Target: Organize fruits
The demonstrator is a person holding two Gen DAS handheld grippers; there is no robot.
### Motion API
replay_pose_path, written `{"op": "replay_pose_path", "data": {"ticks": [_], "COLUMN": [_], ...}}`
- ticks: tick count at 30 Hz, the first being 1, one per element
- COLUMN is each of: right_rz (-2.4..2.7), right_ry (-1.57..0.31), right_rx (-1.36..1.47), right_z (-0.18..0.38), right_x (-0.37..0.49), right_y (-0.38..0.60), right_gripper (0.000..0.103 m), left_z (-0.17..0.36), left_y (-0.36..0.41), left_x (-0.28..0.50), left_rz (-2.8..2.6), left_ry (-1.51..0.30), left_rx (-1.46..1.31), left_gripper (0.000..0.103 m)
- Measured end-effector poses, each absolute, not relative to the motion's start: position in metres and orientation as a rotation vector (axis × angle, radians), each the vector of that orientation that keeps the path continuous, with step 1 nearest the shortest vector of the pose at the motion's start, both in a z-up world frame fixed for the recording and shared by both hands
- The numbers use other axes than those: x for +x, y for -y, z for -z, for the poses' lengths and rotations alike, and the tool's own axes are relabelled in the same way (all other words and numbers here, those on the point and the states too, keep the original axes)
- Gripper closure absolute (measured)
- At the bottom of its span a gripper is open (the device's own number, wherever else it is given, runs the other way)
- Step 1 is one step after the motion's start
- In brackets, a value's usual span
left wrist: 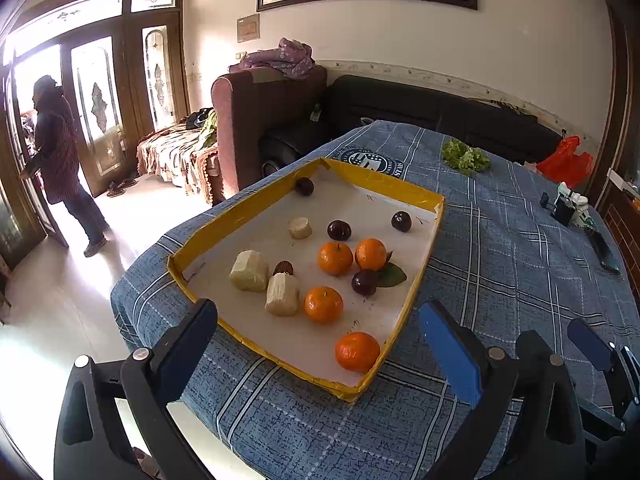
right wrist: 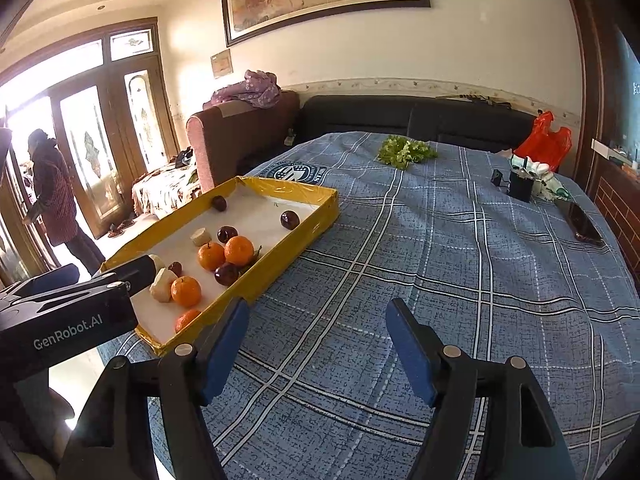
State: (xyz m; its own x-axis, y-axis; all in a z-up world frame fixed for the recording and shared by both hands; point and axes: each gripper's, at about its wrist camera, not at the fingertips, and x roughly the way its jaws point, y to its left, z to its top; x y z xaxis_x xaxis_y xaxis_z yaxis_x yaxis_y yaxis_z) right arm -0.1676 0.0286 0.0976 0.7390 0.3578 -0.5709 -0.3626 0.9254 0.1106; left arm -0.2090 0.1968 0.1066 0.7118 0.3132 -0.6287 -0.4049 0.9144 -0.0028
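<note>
A yellow-rimmed tray (left wrist: 384,179) with a white floor lies on the blue plaid cloth (right wrist: 440,280). It holds several oranges (left wrist: 335,258), several dark plums (left wrist: 339,230), pale peeled chunks (left wrist: 249,271) and a small reddish-brown fruit (left wrist: 283,267). My left gripper (left wrist: 318,308) stands open just before the tray's near edge, with nothing between its pads. My right gripper (right wrist: 318,308) is open over bare cloth to the right of the tray (right wrist: 296,190), also with nothing between its pads. In the right wrist view the left gripper (right wrist: 100,292) hides part of the tray's near left end.
Green leafy vegetables (left wrist: 466,156) lie at the table's far side. A red plastic bag (left wrist: 566,160), a small black holder (right wrist: 520,188) and a dark phone (right wrist: 584,224) sit at the far right. The table edge drops off left of the tray. A person (left wrist: 60,152) stands at the door.
</note>
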Motion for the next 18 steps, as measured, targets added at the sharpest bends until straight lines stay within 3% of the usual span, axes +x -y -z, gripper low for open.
{"op": "replay_pose_path", "data": {"ticks": [18], "right_rz": [-0.388], "right_ry": [-0.594], "right_rx": [-0.012], "right_z": [-0.104], "right_x": [-0.175], "right_y": [-0.029], "right_gripper": [0.026], "left_z": [-0.123], "left_y": [-0.197], "left_x": [-0.225], "left_rz": [-0.442], "left_ry": [-0.564], "left_rx": [-0.171], "left_gripper": [0.002]}}
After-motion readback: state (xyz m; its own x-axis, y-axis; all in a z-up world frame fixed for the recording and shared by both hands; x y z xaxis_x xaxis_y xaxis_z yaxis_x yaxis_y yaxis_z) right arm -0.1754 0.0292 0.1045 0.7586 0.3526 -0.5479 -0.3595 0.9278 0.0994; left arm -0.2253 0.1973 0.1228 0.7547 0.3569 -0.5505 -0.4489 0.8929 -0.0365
